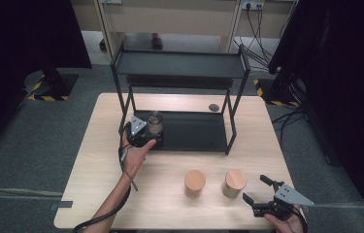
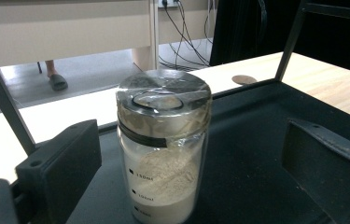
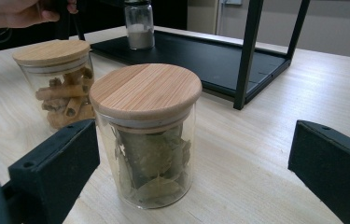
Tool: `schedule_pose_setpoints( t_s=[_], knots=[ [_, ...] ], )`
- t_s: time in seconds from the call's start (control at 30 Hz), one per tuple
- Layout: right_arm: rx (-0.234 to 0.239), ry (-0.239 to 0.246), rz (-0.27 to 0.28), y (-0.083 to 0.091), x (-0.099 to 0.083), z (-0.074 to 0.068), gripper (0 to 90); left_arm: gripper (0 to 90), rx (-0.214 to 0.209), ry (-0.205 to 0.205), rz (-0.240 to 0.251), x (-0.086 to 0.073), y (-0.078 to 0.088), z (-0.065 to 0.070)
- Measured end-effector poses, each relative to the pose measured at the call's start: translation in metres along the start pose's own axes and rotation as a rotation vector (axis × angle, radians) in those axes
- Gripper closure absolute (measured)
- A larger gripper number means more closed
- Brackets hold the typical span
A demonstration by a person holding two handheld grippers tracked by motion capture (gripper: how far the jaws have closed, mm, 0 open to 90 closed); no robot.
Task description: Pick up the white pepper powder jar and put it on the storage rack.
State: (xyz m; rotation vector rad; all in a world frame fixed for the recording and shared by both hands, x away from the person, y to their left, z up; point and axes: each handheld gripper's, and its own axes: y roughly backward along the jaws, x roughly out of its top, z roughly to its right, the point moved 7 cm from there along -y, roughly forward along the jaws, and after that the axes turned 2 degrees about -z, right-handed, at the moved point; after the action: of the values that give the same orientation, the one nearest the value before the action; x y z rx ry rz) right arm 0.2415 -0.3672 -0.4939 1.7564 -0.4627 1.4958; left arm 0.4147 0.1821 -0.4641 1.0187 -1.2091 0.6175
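Powder jar [image 2: 163, 144] stands between the left hand-held gripper's [image 2: 191, 154] spread jaws, touching neither, on the rack's lower shelf [image 2: 256, 140].

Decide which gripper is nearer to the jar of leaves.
Right. The right gripper sits just beside the jar of leaves, jaws open toward it. The left gripper is away at the shelf, around the powder jar.
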Motion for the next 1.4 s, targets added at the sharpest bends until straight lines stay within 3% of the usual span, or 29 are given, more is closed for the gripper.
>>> schedule_pose_setpoints(
  t_s=[0.83,1.4],
  knots=[
    [-0.002,0.0,0.002,0.0,0.0,0.0,2.2,5.6,-0.082,-0.001,0.059,-0.002,0.036,0.012],
    [-0.003,-0.003,0.004,0.001,0.001,0.0,2.2,5.6,-0.109,-0.002,0.074,-0.011,0.052,0.017]
  ],
)
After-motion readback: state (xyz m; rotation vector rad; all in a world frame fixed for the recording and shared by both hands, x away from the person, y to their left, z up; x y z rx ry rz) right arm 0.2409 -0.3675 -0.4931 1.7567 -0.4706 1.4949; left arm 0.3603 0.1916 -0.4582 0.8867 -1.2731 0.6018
